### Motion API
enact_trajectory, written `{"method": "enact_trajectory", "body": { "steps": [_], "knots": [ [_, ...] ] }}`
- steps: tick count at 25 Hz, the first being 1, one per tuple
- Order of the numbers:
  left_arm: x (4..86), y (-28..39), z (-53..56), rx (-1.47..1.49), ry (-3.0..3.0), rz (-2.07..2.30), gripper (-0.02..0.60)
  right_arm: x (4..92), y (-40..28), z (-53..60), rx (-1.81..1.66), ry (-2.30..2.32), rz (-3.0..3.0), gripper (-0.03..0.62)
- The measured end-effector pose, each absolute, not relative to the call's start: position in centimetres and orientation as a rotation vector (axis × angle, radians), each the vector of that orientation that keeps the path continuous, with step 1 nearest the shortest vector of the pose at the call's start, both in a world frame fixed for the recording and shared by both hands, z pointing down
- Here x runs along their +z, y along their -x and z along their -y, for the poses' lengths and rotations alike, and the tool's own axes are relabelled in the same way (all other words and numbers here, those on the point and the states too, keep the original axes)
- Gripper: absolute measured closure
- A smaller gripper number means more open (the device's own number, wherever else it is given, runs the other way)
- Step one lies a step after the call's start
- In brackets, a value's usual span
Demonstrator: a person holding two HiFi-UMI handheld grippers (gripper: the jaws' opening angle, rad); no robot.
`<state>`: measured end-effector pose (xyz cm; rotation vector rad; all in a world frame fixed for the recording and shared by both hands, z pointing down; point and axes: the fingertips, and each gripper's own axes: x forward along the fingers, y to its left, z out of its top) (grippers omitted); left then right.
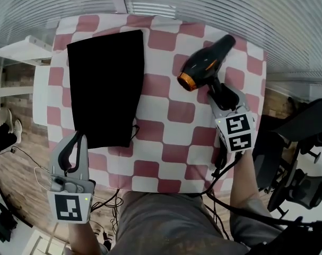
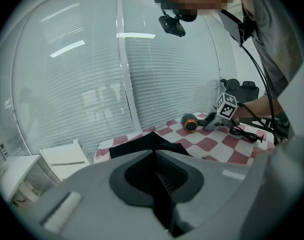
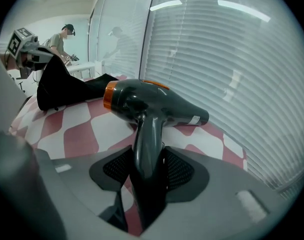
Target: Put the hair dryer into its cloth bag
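Left gripper (image 1: 77, 138) pinches one cloth bag (image 1: 105, 84); right gripper (image 1: 218, 93) clamps one hair dryer (image 1: 206, 62).

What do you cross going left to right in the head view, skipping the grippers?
white shelf → cloth bag → hair dryer → black office chair. The grippers are left out because each overlaps the thing it grips.

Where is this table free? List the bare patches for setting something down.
Free: the strip between the black cloth bag and the black, orange-ringed hair dryer, widening towards the near edge of the red-and-white checked tablecloth. Crowded: the left side under the bag; the far right around the dryer and the right gripper.
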<state>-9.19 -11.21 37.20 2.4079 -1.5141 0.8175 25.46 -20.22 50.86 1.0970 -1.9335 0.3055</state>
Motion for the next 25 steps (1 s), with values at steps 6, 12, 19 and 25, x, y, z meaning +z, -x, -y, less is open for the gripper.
{"method": "enact_trajectory", "body": {
  "steps": [6,12,19,25],
  "knots": [
    [35.8,9.4,11.7,0.671,-2.395,1.525,0.568,47.6,-23.7,20.0,0.253,-1.114,2.004,0.375],
    [35.0,9.8,11.4,0.711,-2.448,1.496,0.566,41.7,-20.1,17.8,0.150,-1.088,2.126,0.375],
    [34.2,8.1,9.2,0.770,-2.566,1.326,0.565,36.0,-14.9,10.8,0.037,-0.922,2.262,0.375],
    [32.9,7.7,10.3,0.739,-2.634,1.284,0.565,34.8,-11.1,7.2,-0.060,-0.810,2.303,0.375]
  ]
}}
